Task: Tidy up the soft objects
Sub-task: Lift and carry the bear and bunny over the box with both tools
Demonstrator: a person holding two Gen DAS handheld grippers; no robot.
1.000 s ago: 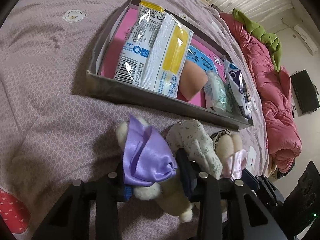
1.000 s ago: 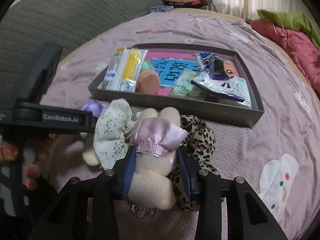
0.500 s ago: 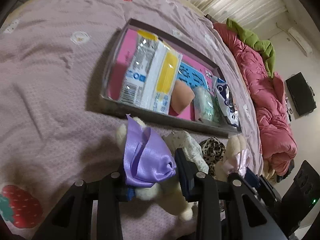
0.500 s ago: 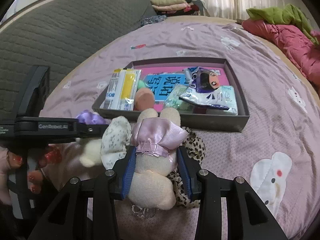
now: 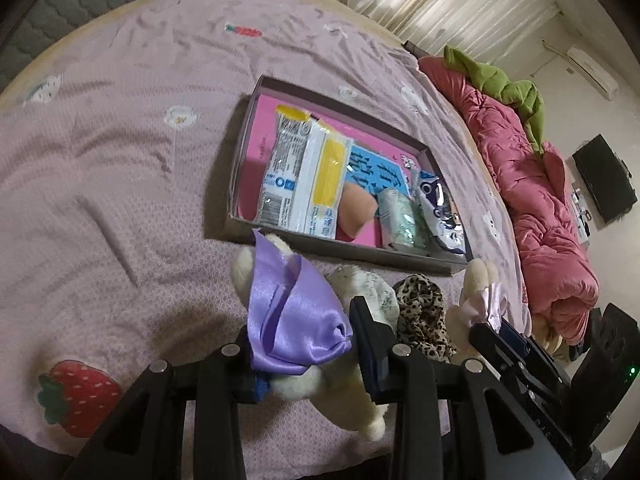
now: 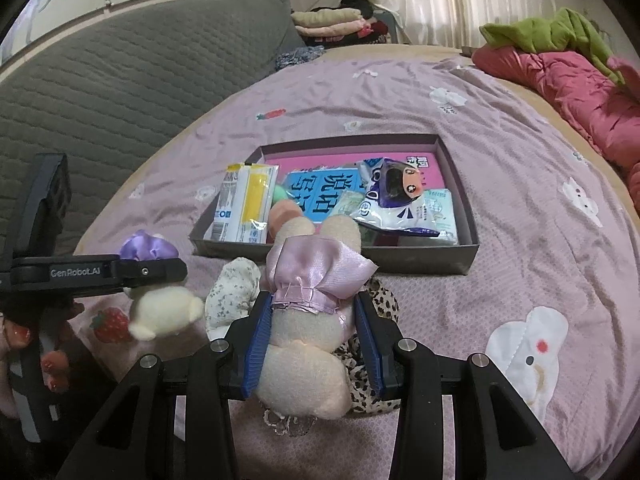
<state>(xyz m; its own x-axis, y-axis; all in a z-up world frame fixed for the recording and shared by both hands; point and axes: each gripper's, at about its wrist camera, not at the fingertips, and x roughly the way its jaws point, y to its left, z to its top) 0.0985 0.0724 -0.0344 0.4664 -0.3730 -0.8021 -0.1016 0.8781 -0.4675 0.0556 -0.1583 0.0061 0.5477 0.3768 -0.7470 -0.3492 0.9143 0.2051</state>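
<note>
Two plush toys, left gripper (image 5: 304,344) clamping purple-dressed plush (image 5: 296,320), right gripper (image 6: 314,340) clamping pink-dressed plush (image 6: 308,320)

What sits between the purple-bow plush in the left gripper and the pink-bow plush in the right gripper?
In the left wrist view, a floral fabric piece and a leopard-print fabric piece lie between the purple-bow plush and the pink-bow plush.

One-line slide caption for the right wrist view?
Right gripper clamps a pink-bowed plush toy above the bedspread, facing the packet-filled tray.
</note>
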